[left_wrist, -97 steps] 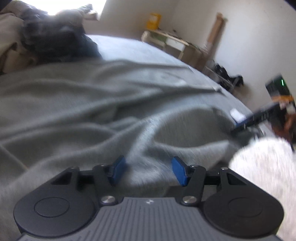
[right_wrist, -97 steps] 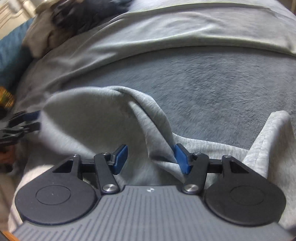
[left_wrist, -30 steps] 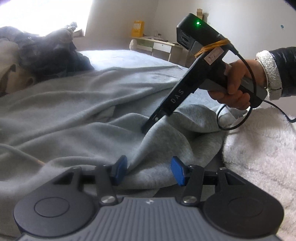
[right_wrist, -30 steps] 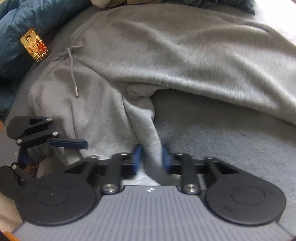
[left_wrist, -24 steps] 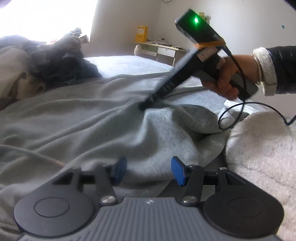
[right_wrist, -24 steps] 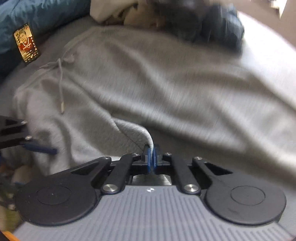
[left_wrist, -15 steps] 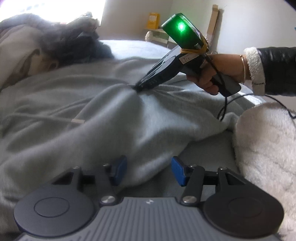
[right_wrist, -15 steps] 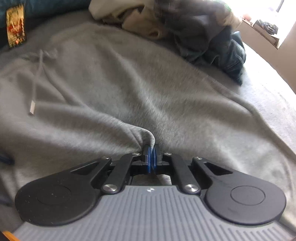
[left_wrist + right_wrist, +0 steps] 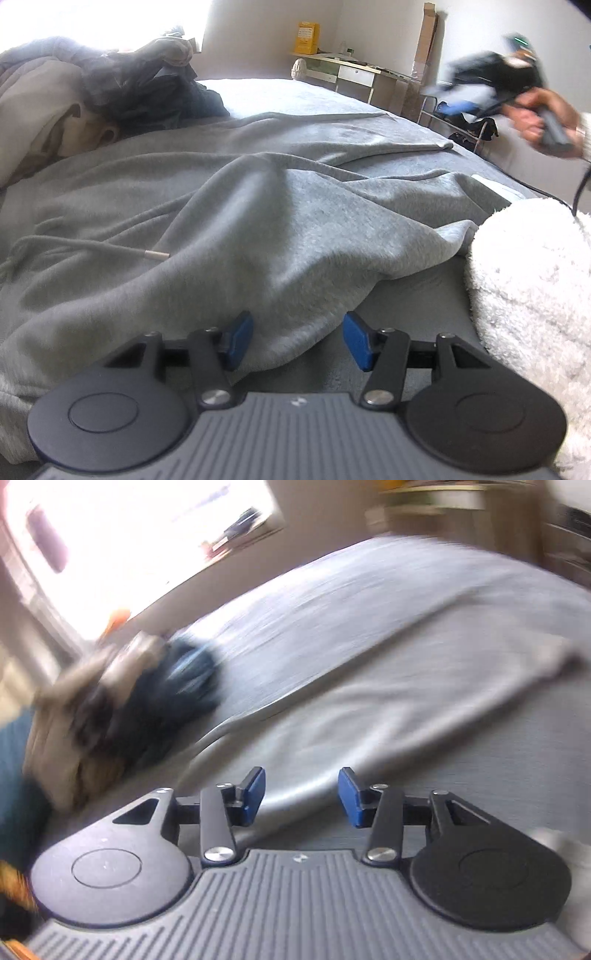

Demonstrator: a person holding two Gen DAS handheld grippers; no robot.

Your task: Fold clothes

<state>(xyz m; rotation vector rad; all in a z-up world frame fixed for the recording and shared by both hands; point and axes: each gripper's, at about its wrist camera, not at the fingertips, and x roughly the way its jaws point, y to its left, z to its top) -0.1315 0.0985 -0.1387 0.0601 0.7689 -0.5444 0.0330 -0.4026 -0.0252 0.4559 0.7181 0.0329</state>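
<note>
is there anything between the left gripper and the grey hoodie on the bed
Nothing visible. In the left wrist view the left gripper sits right at the near edge of the grey hoodie, its jaws apart with a fold of the fabric already lying between them. The white fleece lies off to the side, clear of that path.

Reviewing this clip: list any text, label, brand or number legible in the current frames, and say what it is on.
Nothing can be read.
Yellow box on the far desk: dark print on its face, too small to read.
Right gripper as the left wrist camera sees it: motion-blurred, no lettering legible.
Left gripper body: only a tiny pale emblem, no words.
Grey hoodie: no print visible.
</note>
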